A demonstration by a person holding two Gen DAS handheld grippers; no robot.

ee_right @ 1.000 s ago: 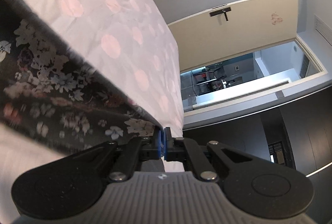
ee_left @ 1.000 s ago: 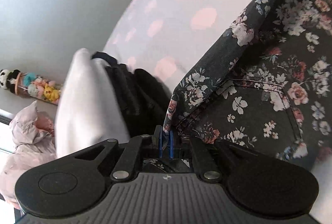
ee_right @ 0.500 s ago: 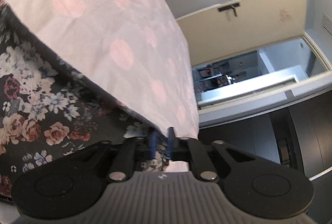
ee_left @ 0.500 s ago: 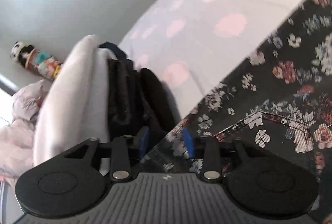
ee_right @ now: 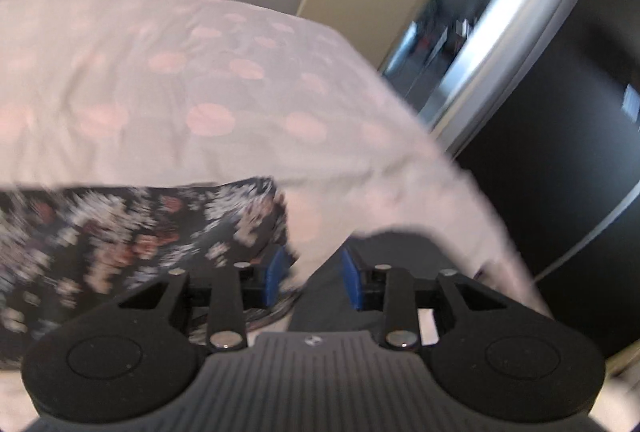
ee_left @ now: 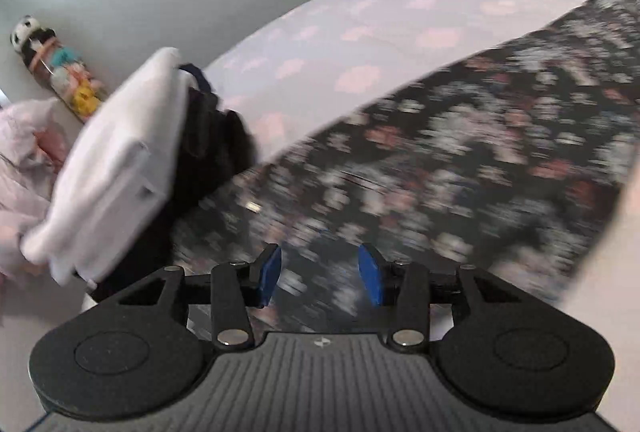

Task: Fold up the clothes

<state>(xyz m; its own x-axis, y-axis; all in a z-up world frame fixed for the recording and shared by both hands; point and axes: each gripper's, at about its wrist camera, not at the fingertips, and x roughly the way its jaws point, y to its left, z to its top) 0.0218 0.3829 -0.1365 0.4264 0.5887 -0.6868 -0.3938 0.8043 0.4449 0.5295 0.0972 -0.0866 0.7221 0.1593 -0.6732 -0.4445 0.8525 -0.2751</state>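
A dark floral garment (ee_left: 460,168) lies flat on a bed covered by a pale sheet with pink dots (ee_left: 380,32). My left gripper (ee_left: 319,274) is open just above the garment's near edge, holding nothing. In the right wrist view the garment's right end (ee_right: 140,228) lies on the same sheet (ee_right: 200,92). My right gripper (ee_right: 312,274) is open beside the garment's corner, holding nothing. Both views are blurred by motion.
A stack of folded clothes, white (ee_left: 116,168) on black (ee_left: 212,144), sits left of the garment. A pink crumpled garment (ee_left: 20,168) and a tube of small toys (ee_left: 60,72) lie further left. The bed's right edge (ee_right: 460,200) drops off towards a dark wardrobe (ee_right: 560,152).
Both grippers were shut on the floral garment a second ago. They have opened and let it go, and it now lies flat on the bed. Both grippers have pulled back.
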